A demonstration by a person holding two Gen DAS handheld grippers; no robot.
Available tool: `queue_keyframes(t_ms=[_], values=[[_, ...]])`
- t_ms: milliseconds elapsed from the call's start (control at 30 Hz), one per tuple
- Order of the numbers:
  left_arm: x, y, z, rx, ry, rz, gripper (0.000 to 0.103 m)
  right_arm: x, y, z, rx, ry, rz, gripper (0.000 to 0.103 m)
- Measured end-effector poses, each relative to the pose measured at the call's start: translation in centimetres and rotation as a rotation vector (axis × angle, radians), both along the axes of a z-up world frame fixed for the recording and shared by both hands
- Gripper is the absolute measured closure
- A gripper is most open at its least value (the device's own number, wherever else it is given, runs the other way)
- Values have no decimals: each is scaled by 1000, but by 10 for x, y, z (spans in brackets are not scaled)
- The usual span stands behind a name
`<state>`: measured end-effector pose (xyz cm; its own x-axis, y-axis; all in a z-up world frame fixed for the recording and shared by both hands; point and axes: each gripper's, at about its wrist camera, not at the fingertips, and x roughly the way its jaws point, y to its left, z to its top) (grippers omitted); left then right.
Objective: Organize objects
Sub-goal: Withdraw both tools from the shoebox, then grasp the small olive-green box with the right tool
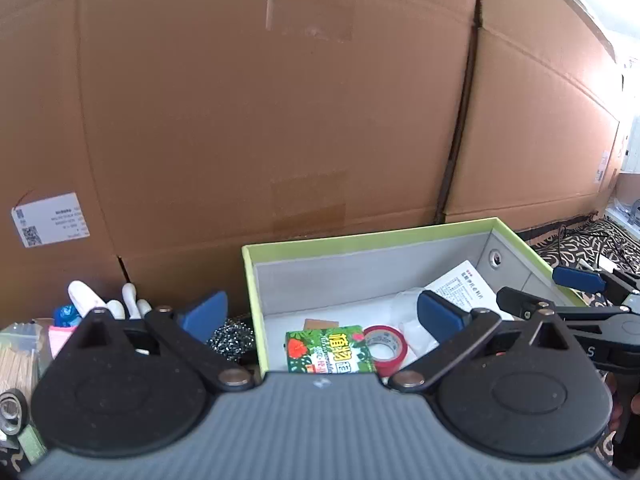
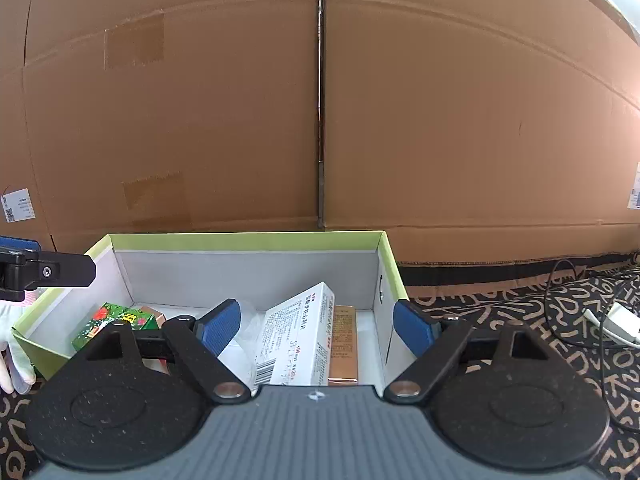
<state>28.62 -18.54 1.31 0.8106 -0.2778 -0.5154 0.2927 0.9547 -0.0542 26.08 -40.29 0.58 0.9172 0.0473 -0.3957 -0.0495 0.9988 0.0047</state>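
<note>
A shallow box with a lime-green rim (image 1: 360, 236) (image 2: 240, 237) and grey walls stands before me. Inside lie a green leaf-print packet (image 1: 328, 346) (image 2: 116, 320), a red tape roll (image 1: 386, 346), a white medicine carton (image 2: 298, 336) (image 1: 460, 286), a copper-coloured carton (image 2: 344, 340) and clear plastic wrap. My left gripper (image 1: 322, 314) is open and astride the box's left wall, gripping nothing. My right gripper (image 2: 316, 326) (image 1: 536, 286) is open and astride the right wall, with the white carton between its jaws but untouched.
Tall cardboard cartons (image 1: 260, 120) (image 2: 460, 120) wall off the back. Left of the box lie white gloves (image 1: 108, 300), a steel scourer (image 1: 232, 338) and a bag of sticks (image 1: 16, 360). On the right, a patterned cloth (image 2: 500, 304) carries cables and a white plug (image 2: 620, 320).
</note>
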Motion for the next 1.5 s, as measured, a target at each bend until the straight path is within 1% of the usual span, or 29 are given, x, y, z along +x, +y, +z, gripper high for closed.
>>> queue_keyframes(t_ms=[33, 133, 233, 333, 400, 500, 567, 700, 767, 900, 1100, 1200, 1300, 1400, 1500], values=[[-2, 1, 2, 1, -4, -4, 0, 6, -3, 1, -1, -6, -2, 16], [-14, 1, 12, -7, -17, -10, 0, -3, -4, 7, 17, -16, -3, 16], [-29, 2, 21, -3, -23, -8, 0, -16, -1, 14, 29, -39, 2, 16], [-44, 5, 26, 17, -27, 8, 0, -33, 1, 22, 59, -66, 22, 13], [-56, 9, 28, 17, -28, 13, 0, -45, 4, 27, 76, -87, 32, 12], [-75, 19, 30, 3, -10, 24, 0, -63, 10, 33, 99, -114, 50, 11], [-95, 29, 30, 0, -6, 37, 0, -76, 15, 34, 120, -128, 64, 10], [-132, 54, 24, -18, -7, 75, 0, -103, 28, 31, 177, -138, 99, 8], [-147, 68, 16, -29, -5, 98, 0, -113, 38, 24, 204, -128, 122, 8], [-171, 96, -2, -20, 15, 164, 0, -129, 60, 5, 242, -92, 178, 7], [-189, 142, -28, -48, 76, 269, 0, -141, 101, -24, 214, -30, 245, 7], [-191, 167, -37, -67, 103, 335, 0, -143, 120, -36, 219, 8, 280, 7], [-191, 192, -45, -91, 129, 402, 0, -144, 138, -45, 195, 29, 299, 7], [-190, 215, -48, -94, 138, 449, 0, -143, 156, -49, 158, 55, 342, 7], [-187, 235, -46, -78, 123, 490, 0, -140, 175, -47, 132, 63, 394, 9]])
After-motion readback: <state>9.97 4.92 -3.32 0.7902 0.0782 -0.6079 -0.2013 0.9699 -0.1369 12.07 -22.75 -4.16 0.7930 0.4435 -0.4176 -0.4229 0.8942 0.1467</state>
